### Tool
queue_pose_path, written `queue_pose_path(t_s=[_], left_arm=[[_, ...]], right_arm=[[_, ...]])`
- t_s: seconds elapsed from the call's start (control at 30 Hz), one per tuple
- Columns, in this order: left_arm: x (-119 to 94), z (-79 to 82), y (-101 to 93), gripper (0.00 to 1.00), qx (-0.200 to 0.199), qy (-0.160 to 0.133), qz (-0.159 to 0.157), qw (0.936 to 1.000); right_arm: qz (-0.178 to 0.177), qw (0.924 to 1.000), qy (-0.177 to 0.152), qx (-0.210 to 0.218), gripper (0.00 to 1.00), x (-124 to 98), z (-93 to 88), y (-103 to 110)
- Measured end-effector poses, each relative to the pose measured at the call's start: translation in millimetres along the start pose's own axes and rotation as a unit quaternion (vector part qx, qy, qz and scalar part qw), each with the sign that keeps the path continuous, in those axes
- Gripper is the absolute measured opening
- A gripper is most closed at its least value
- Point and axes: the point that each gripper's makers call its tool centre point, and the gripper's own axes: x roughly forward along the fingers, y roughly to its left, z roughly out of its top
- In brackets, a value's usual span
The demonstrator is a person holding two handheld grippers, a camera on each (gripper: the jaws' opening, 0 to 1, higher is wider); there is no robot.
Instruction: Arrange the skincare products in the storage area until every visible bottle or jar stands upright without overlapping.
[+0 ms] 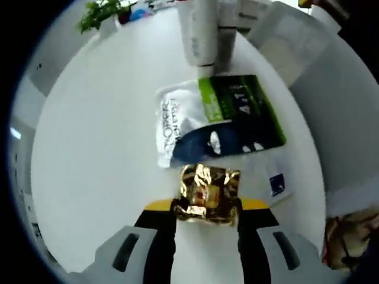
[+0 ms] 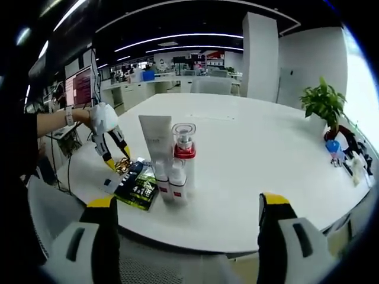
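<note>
Left gripper (image 1: 205, 213) pinching a crinkly gold packet (image 1: 209, 193) just above the white table (image 1: 100, 160), next to the green-and-white sachet (image 1: 219, 118), upright bottles (image 2: 172, 163) nearby, right gripper (image 2: 186, 207) spread wide, holding nothing.

You can read "A11" in white on the green-and-black part of the sachet (image 1: 222, 115). The lettering along its white edge is too blurred for you to read.
</note>
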Motion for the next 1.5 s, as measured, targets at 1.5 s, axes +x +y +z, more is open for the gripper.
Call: queue_pose_path(t_s=[1.5], left_arm=[[-5,-4.7,12.4,0.50,-0.143,-0.037,0.108,0.9832]], right_arm=[[0.036,0.9992,-0.006,-0.015,0.99,13,-0.5,10]])
